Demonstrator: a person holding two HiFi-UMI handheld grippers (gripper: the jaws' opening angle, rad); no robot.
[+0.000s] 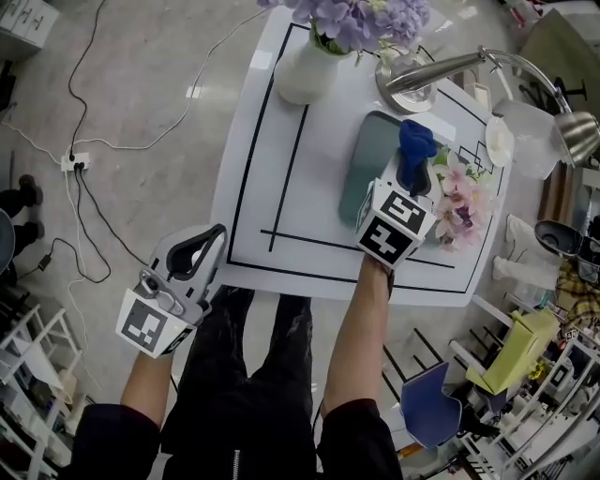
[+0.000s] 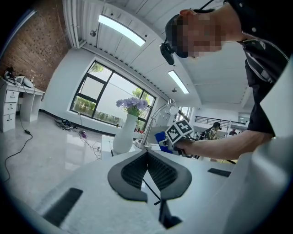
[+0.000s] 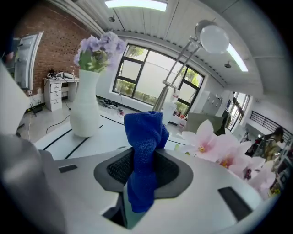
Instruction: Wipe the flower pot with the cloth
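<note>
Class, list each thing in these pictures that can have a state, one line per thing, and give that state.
Left gripper: jaws together, empty.
Right gripper: jaws shut on the blue cloth.
Blue cloth: bunched, sticking up past the jaws.
White vase: upright, holding purple flowers.
Desk lamp: standing; lit or not cannot be told.
Grey-green container: standing by the right gripper; contact with the cloth cannot be told.
</note>
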